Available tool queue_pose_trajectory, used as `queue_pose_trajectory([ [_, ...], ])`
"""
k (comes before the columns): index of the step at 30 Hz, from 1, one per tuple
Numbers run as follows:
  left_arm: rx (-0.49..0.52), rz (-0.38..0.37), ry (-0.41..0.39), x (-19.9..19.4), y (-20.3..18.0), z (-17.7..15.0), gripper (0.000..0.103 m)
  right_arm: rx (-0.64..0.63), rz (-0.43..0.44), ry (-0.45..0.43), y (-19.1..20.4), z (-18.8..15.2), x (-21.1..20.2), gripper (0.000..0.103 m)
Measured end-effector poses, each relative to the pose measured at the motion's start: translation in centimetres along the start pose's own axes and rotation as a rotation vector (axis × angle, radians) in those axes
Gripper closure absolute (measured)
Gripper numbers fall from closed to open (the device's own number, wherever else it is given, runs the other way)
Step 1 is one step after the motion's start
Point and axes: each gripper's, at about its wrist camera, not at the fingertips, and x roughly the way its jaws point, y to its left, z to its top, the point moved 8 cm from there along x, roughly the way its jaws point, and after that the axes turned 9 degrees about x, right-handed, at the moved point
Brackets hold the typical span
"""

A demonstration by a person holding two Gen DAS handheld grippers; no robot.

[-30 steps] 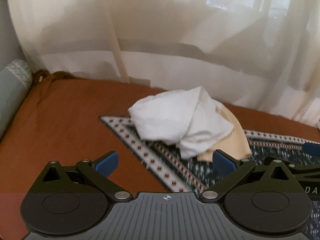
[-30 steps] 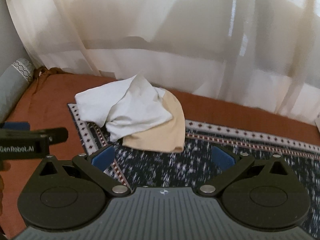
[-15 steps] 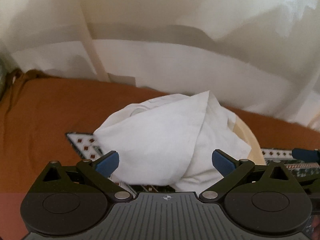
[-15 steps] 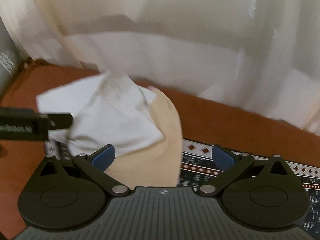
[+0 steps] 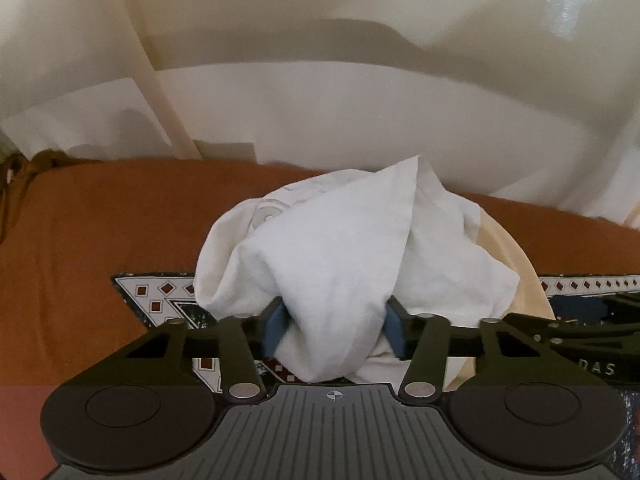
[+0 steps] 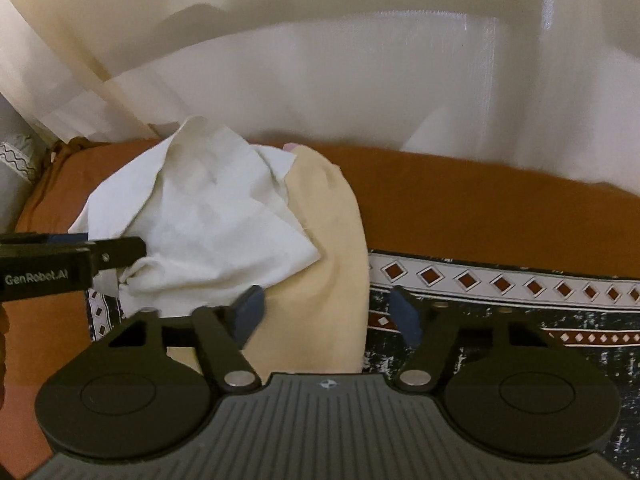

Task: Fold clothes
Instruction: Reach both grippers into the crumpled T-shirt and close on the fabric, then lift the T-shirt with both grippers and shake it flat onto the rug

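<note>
White garment [image 5: 340, 264]: crumpled in centre of the left wrist frame, on the beige garment [image 6: 320, 264] and patterned cloth [image 6: 520, 292].
Left gripper [image 5: 332, 326]: blue pads pressed into a white fold, grasping it.
Right gripper [image 6: 328, 314]: jaws apart around the beige edge, not clenched.
Bedsheet [image 5: 100, 240]: orange, under everything.

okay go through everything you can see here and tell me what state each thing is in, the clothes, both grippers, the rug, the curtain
white garment: crumpled in a heap, a bunch of it between the left gripper's pads.
beige garment: lying partly under the white one, flatter.
left gripper: closing on the white garment.
right gripper: open, over the beige garment's edge.
patterned rug: spread flat on the orange cover.
curtain: drawn, hanging behind.
</note>
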Motion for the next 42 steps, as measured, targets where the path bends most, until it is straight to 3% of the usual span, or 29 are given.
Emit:
queue_pose_trajectory([
  [4, 0.003, 0.014, -0.01, -0.3, -0.2, 0.1, 0.083, -0.004, 0.004, -0.014, 0.0, 0.2, 0.1, 0.043],
  [7, -0.026, 0.009, -0.03, -0.8, 0.2, 0.3, 0.093, 0.02, 0.008, -0.008, -0.4, 0.5, 0.1, 0.067],
  [10, -0.057, 0.005, -0.055, -1.5, 0.8, 0.6, 0.096, 0.027, -0.001, 0.007, -0.9, 0.6, 0.2, 0.101],
  [19, -0.169, -0.01, -0.14, -6.9, 3.3, 1.7, 0.097, 0.051, 0.062, -0.045, 0.2, 2.2, -2.6, 0.102],
  [27, -0.214, -0.028, -0.245, -13.7, 4.5, 2.5, 0.097, 0.035, 0.114, -0.194, 1.3, 5.4, -11.2, 0.103],
  [36, -0.142, -0.201, -0.333, -21.4, -1.1, 1.2, 0.097, 0.021, 0.114, -0.362, -1.7, 5.3, -24.4, 0.103],
  [42, -0.08, -0.352, -0.277, -24.4, -7.9, -3.0, 0.097, 0.021, 0.066, -0.402, -6.5, 1.3, -31.0, 0.103],
])
